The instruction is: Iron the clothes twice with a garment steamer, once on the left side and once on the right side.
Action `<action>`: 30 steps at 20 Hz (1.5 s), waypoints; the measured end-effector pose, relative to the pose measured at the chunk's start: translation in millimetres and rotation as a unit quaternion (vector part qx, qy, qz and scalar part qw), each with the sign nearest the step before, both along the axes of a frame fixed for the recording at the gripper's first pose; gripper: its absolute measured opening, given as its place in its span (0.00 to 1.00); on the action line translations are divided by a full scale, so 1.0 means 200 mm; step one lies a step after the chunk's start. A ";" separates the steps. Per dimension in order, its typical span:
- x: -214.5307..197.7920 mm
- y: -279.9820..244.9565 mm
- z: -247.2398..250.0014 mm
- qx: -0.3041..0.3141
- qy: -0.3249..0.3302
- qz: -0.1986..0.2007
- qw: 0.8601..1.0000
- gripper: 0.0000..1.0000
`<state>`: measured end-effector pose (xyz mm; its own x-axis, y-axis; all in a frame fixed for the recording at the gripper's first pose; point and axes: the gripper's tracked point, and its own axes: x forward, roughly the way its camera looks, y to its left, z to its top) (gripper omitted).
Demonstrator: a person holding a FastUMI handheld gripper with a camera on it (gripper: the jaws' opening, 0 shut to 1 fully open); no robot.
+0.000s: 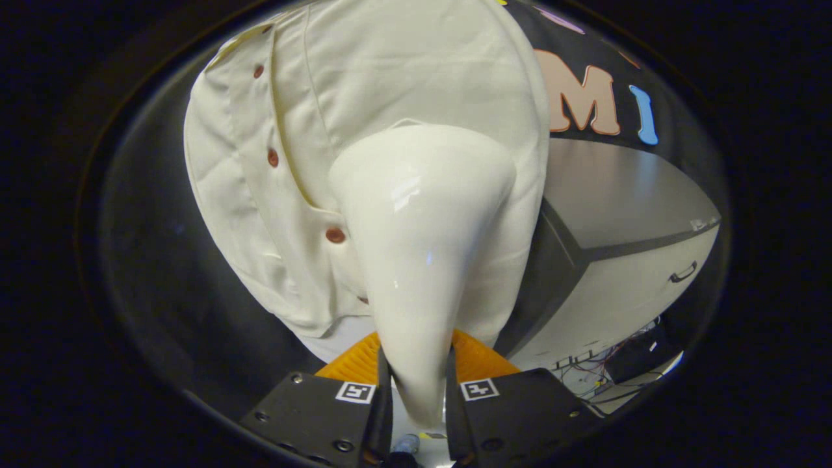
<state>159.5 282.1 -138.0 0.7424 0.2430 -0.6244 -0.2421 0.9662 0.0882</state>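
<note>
The gripper [416,383] clamps both fingers on the narrow handle of a glossy white garment steamer [419,247], which widens ahead of them. Its broad head meets a hanging cream shirt [390,71] with brown buttons [335,234] down its placket. Beside the shirt stands a grey cabinet [624,273], tangled cables [604,357] at its foot.

Glossy white steamer [419,260] upright, head against hanging cream buttoned shirt [390,84], right of placket
</note>
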 end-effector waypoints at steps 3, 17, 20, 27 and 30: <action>0.01 -0.01 -0.08 0.003 0.008 0.000 1.000 0.33; -0.05 -0.09 -0.54 -0.036 0.066 -0.013 0.997 0.34; -0.11 -0.12 -0.53 -0.033 0.065 -0.017 0.997 0.34; -0.25 -0.12 -0.36 -0.028 0.036 -0.030 0.999 0.34; -0.30 -0.12 -0.28 -0.028 0.021 -0.039 0.999 0.34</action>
